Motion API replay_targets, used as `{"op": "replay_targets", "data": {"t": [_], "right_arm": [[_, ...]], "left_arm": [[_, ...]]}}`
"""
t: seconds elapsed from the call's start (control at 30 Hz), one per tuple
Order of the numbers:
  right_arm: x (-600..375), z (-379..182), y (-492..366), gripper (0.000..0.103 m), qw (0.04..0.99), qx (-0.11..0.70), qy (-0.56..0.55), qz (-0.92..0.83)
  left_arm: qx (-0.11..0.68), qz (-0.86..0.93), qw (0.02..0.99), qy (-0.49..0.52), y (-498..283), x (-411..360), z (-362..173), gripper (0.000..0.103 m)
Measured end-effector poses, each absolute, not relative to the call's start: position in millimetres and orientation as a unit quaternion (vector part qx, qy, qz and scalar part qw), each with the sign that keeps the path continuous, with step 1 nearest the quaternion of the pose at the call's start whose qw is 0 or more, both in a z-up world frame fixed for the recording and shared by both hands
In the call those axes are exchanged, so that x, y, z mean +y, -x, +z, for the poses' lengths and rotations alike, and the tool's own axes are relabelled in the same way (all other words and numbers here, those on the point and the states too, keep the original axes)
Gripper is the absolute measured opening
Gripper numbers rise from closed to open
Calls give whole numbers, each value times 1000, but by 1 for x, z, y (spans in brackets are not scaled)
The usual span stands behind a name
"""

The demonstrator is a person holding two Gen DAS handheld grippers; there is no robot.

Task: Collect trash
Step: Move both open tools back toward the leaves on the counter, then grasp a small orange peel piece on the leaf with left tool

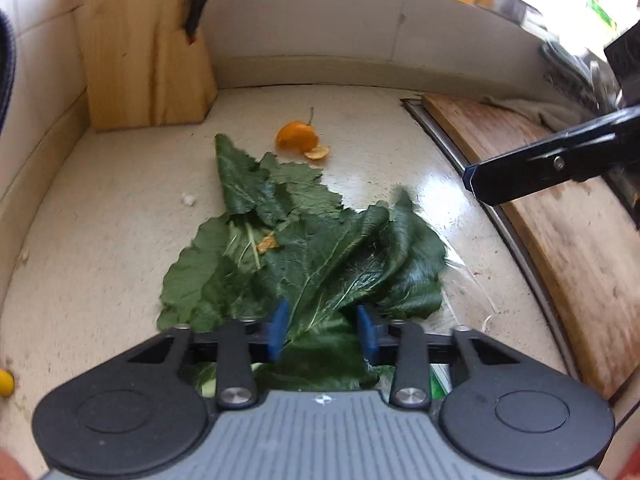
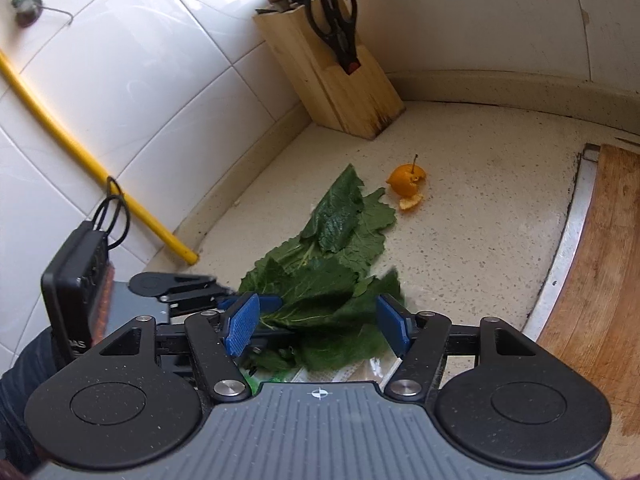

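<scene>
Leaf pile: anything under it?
Under the green leaves, clear plastic shows at one edge and a printed wrapper at the near end. How far either extends beneath is covered.

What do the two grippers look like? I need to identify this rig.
Both grippers, left and right, have grey ribbed bodies, black round-ended linkage arms with silver bolts, and blue ribbed pads. The right wrist view shows a black box with looped cables on the left one.

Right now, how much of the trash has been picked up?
Nothing looks collected yet. The left gripper has its open fingers around the green leaves; the right gripper is open over them. The orange peel and a white crumb remain on the counter.
</scene>
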State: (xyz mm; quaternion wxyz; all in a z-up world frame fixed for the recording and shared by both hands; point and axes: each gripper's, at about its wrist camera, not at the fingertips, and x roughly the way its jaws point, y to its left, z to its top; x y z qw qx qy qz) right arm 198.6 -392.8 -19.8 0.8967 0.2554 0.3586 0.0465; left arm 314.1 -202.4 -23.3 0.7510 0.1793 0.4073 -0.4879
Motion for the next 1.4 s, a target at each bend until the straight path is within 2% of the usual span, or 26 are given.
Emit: {"op": "replay_targets", "data": {"t": [0.03, 0.23, 0.4, 0.5, 0.9, 1.13, 1.4], "right_arm": [[-394, -20, -199, 72, 896, 359, -256, 46], [-399, -22, -200, 72, 893, 359, -267, 48], [-401, -25, -206, 72, 891, 363, -268, 50], [-405, -26, -211, 72, 891, 364, -268, 46], [-420, -29, -232, 72, 894, 367, -255, 26], [-428, -33, -249, 72, 901, 362, -240, 17], [-433, -40, -262, 72, 903, 364, -229, 26]], "left_arm": [[421, -487, 747, -166, -317, -199, -22, 14], [458, -506, 724, -104, -308, -172, -10, 7], [459, -530, 705, -108, -290, -169, -4, 8], [465, -519, 712, -89, -297, -171, -3, 11], [429, -514, 742, -31, -331, -197, 11, 13], [427, -421, 792, -110, -347, -240, -24, 13], [413, -394, 809, -140, -338, -244, -22, 20]]}}
